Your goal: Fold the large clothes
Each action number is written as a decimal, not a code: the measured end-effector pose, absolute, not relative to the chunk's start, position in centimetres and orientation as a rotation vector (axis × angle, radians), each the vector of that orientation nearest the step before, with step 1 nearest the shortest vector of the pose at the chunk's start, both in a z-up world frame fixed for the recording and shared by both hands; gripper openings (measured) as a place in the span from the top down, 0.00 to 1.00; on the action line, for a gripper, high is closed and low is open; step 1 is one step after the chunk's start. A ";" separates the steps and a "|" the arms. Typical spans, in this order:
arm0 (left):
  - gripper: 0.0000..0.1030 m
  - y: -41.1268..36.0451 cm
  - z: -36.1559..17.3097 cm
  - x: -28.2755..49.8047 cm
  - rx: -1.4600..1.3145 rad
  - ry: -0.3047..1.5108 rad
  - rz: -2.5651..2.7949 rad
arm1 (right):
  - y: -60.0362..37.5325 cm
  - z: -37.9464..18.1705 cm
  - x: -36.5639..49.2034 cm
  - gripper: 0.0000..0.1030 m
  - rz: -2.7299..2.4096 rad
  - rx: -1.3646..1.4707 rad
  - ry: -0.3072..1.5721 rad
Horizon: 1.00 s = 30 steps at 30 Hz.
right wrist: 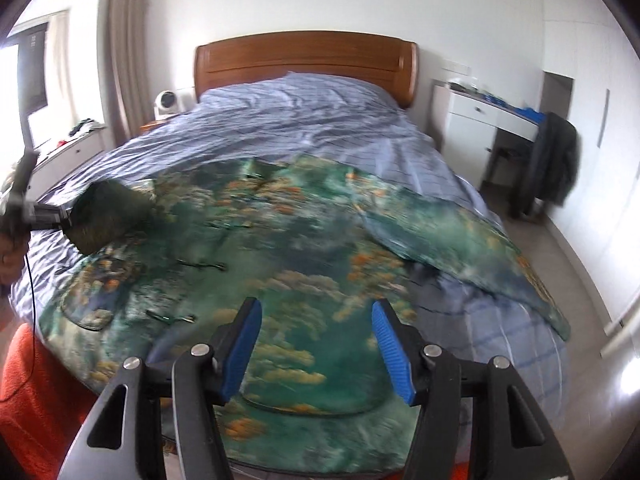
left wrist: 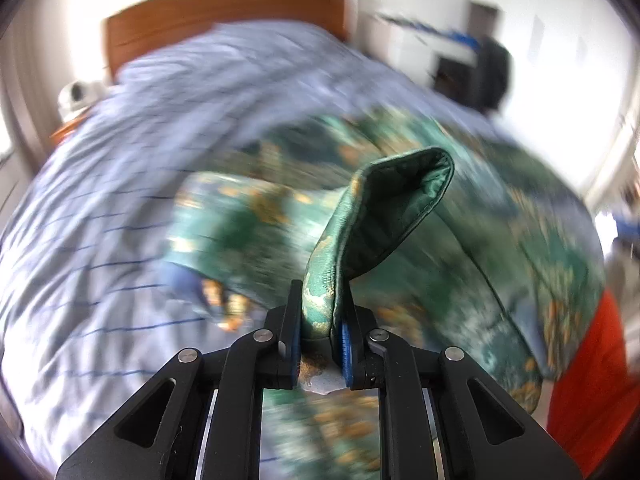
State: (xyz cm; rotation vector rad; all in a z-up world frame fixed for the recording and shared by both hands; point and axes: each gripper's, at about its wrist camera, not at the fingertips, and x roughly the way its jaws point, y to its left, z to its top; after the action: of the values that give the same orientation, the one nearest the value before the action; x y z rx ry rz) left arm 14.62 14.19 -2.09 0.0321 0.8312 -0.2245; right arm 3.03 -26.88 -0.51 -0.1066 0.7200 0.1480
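Note:
A large green garment with gold and orange floral print (right wrist: 288,248) lies spread over the near half of the bed. My left gripper (left wrist: 320,320) is shut on a sleeve cuff of the garment (left wrist: 384,216), which stands up as a folded loop above the cloth. In the right wrist view the left gripper (right wrist: 60,218) holds that lifted cuff (right wrist: 108,216) at the garment's left side. My right gripper (right wrist: 316,344) is open and empty, just above the garment's near edge.
The bed (right wrist: 304,120) has a blue striped cover and a wooden headboard (right wrist: 304,56). A white desk (right wrist: 480,116) and a chair draped with a dark jacket (right wrist: 556,160) stand at the right. An orange-red cloth (right wrist: 32,392) hangs at the bed's near left corner.

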 end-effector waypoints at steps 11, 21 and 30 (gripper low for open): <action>0.51 35.3 0.9 6.2 -0.120 0.755 0.485 | -27.7 -0.1 2.6 0.43 0.132 -0.062 0.707; 0.16 23.3 -6.1 3.8 -0.272 0.952 0.104 | -35.8 -4.3 5.4 0.27 0.000 0.060 0.879; 0.16 11.7 -12.3 8.5 -0.258 1.149 -0.197 | -42.4 -8.1 6.2 0.27 0.022 0.277 1.053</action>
State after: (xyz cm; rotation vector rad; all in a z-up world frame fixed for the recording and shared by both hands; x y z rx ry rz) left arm 8.46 11.73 -12.33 -0.2578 1.1493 -0.1968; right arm 6.16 -42.44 -8.14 0.2771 1.0535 0.0216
